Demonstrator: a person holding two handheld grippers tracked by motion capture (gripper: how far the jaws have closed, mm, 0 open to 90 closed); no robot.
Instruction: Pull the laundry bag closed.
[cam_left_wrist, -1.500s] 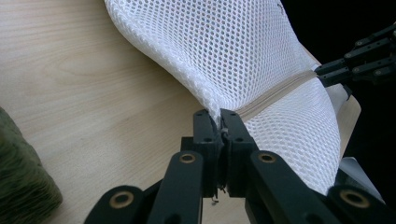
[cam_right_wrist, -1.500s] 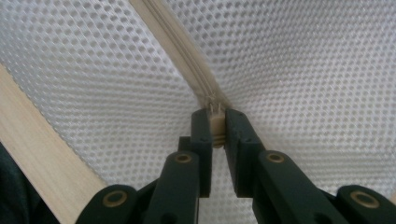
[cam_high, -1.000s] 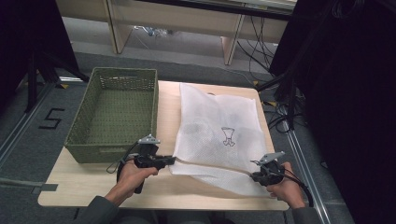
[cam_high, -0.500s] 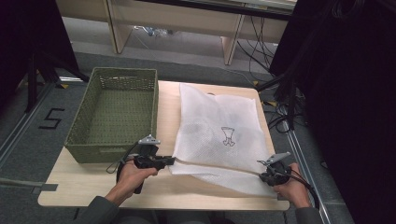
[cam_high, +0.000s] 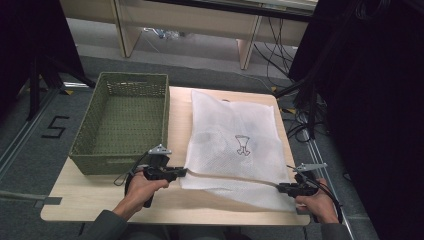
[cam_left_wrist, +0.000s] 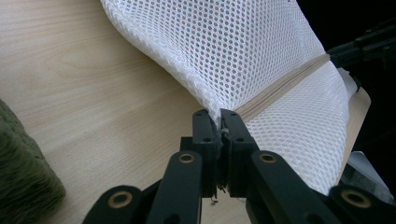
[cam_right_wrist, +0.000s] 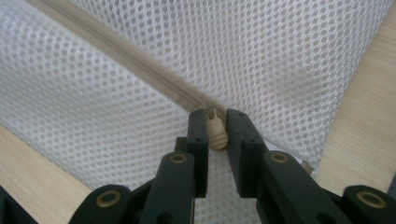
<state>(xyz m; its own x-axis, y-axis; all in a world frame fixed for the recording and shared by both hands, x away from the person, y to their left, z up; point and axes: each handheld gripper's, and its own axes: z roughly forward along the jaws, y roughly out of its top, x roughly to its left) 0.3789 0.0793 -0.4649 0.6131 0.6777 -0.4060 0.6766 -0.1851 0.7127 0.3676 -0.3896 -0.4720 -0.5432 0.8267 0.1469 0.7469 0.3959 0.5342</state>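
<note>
Green woven basket (cam_high: 122, 120) fills left part of table (cam_high: 100, 202), open on top, interior bare; near wall stands just beyond left gripper (cam_high: 181, 172), blocks forward travel there. White mesh bag (cam_high: 235, 140) covers centre-right of tabletop to right edge. Bare wood strip between basket and bag, narrow, runs to far edge. Bare wood along near edge, between left hand (cam_high: 142, 187) and right hand (cam_high: 315, 202). Right gripper (cam_high: 278, 187) at near right corner, table edge close beside it.

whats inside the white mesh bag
Through the white mesh bag, the high view shows a dark printed figure and vague grey shapes, so something lies inside. The mesh blurs it too much to say what. The green basket beside it looks empty.
</note>
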